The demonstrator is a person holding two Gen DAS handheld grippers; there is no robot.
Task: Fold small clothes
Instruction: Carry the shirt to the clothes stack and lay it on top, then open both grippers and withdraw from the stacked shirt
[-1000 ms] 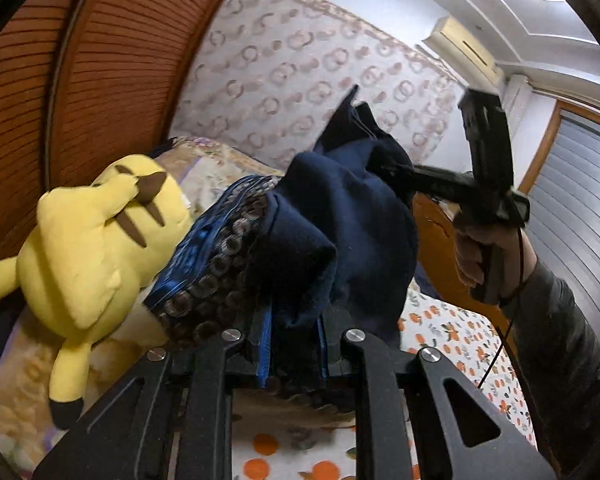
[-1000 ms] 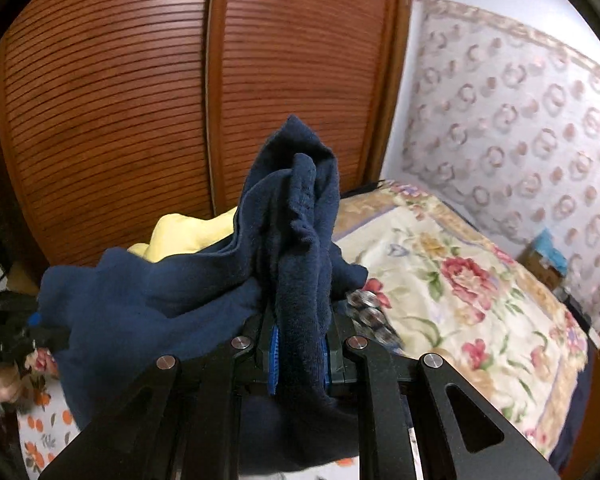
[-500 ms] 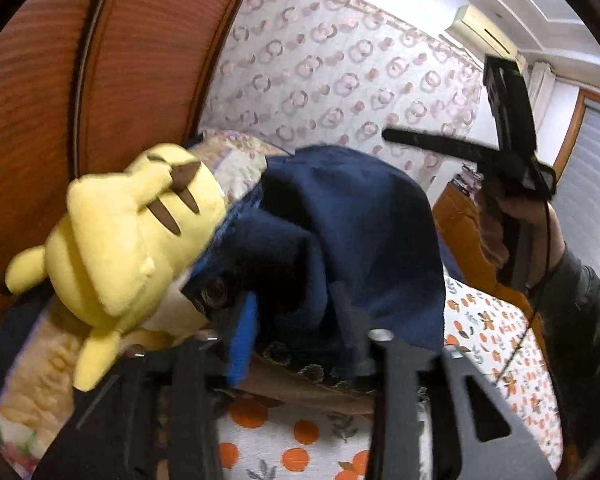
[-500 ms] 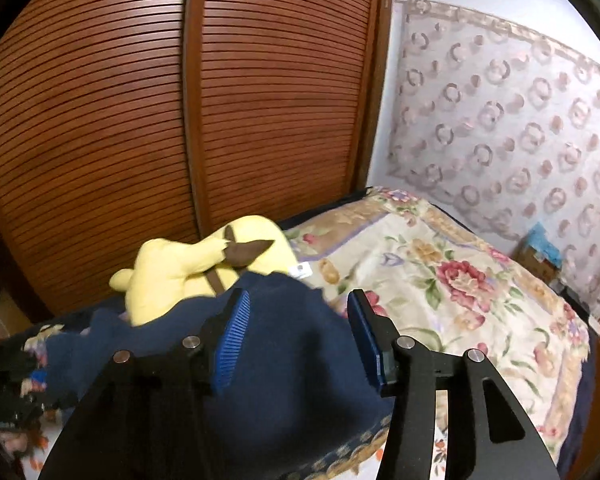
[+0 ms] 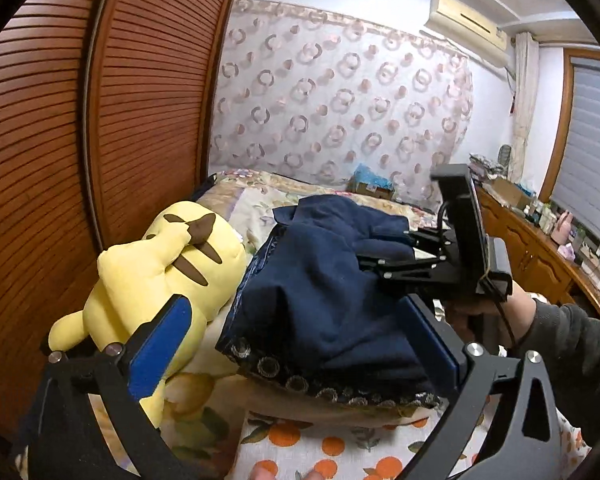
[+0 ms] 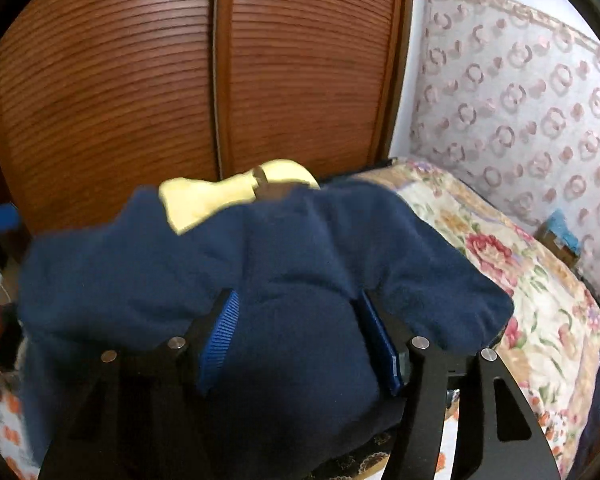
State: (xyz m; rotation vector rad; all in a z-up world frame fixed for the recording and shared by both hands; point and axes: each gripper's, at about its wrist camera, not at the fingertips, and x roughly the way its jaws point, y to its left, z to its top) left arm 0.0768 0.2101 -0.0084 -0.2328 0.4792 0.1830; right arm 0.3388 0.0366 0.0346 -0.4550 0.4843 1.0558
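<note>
- My navy garment (image 5: 332, 292) lies heaped on a patterned cushion (image 5: 324, 394), which sits on the bed (image 5: 284, 448) near its wardrobe-side edge; a yellow plush toy (image 5: 156, 280) lies just beside it, toward the wardrobe doors (image 5: 100, 120).
- The relation I care about: the cloth sits straight ahead of both pairs of jaws. From the left wrist it runs away from me toward the far wall, long axis roughly along my line of sight; from the right wrist the same heap spreads crosswise, left to right.
- My left gripper (image 5: 296, 344) has its jaws opening, very wide. One blue pad stands over the plush, the other at the right side of the cloth. The near part of the garment lies between them, but I see neither pad pressing it, so I read it as released.
- My right gripper (image 6: 304, 340) also has its jaws opening. A hump of cloth bulges between its blue pads and brushes them, yet the fabric looks slack and resting on the cushion, not pinched.
- I judge the right hand (image 5: 480, 316) the nearer one: the cloth laps over its fingers, and in the left view its fingers reach into the far right part of the heap.
- Pose: both tools tilt downward toward the bed. The right forearm comes in from the bed's right side, sleeve (image 5: 568, 340) visible, so the two tools meet the garment at roughly a right angle.
- My guess is the next move is a re-grip at a fresh edge.
</note>
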